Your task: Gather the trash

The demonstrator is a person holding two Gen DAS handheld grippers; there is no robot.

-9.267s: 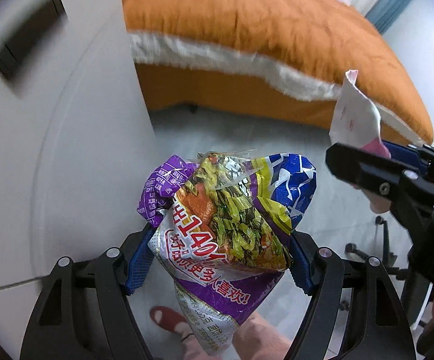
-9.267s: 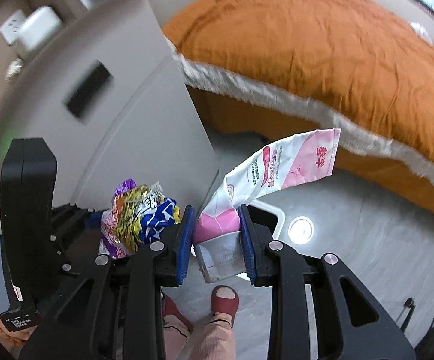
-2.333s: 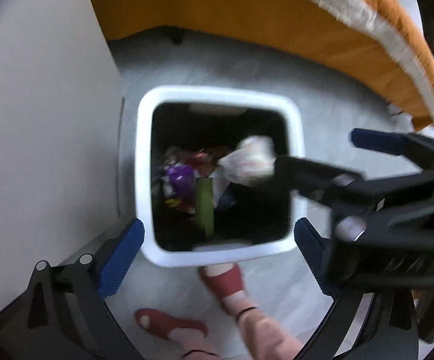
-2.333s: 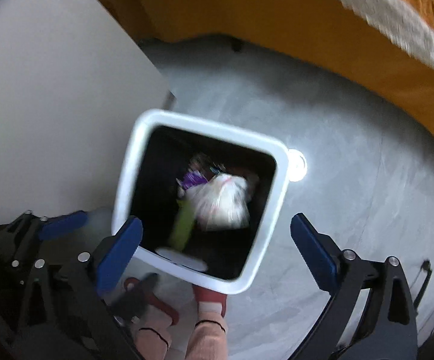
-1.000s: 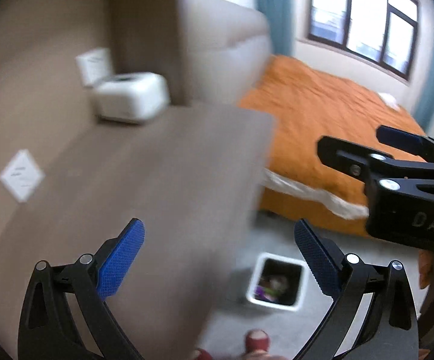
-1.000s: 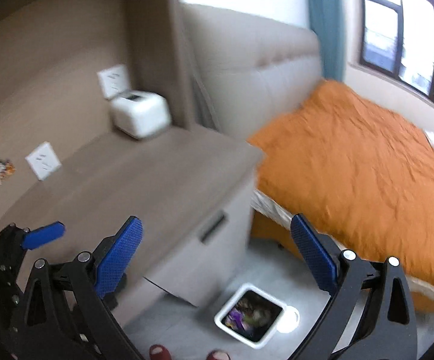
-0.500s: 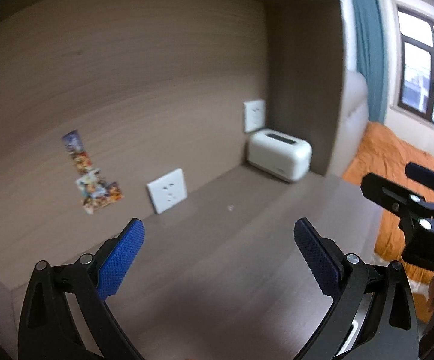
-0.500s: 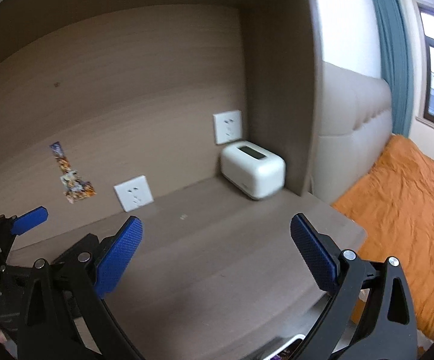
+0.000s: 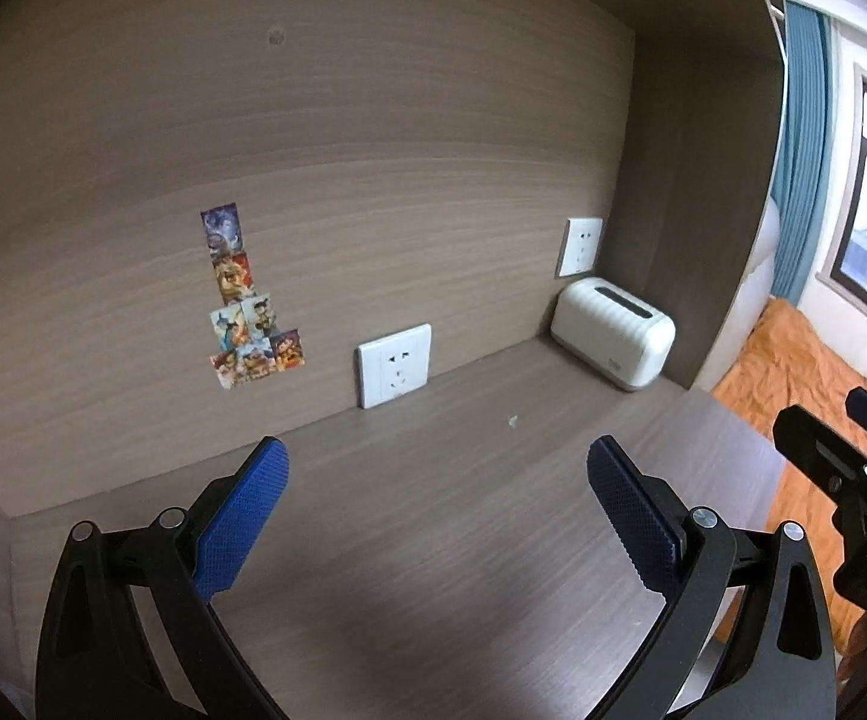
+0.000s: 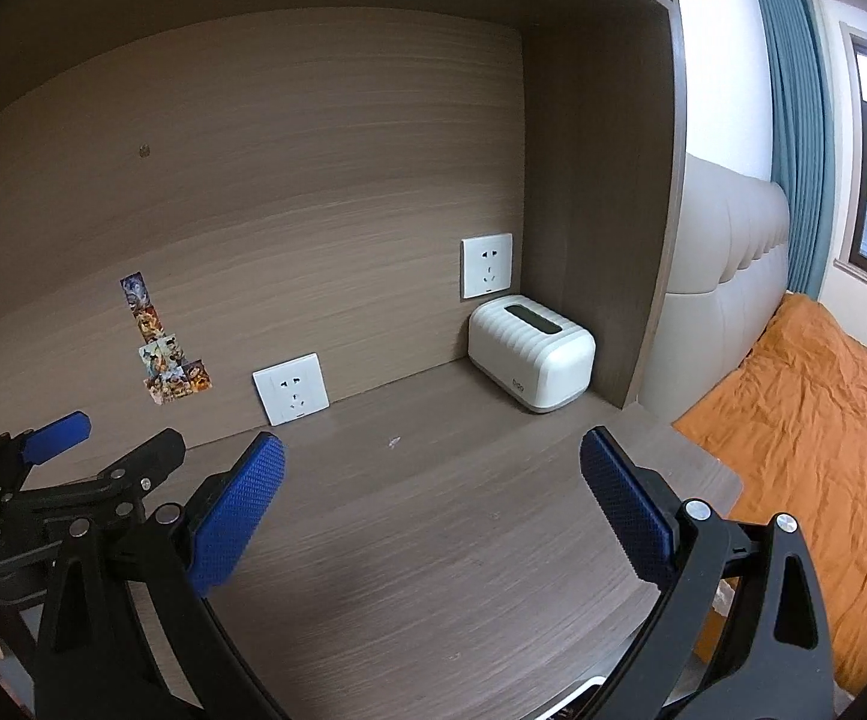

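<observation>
My left gripper is open and empty, held above the brown wooden desk top. My right gripper is open and empty too, over the same desk top, to the right of the left one. The left gripper's fingers show at the left edge of the right wrist view. A tiny pale scrap lies on the desk, also in the right wrist view. A sliver of the white bin rim shows at the bottom of the right wrist view.
A white ribbed box stands at the desk's back right corner. Two white wall sockets and a cluster of stickers are on the back panel. An orange bed lies to the right.
Both grippers dropped their wrappers into the bin, then rose and turned from the floor to face the desk alcove. In the last half second the views only shifted slightly.
</observation>
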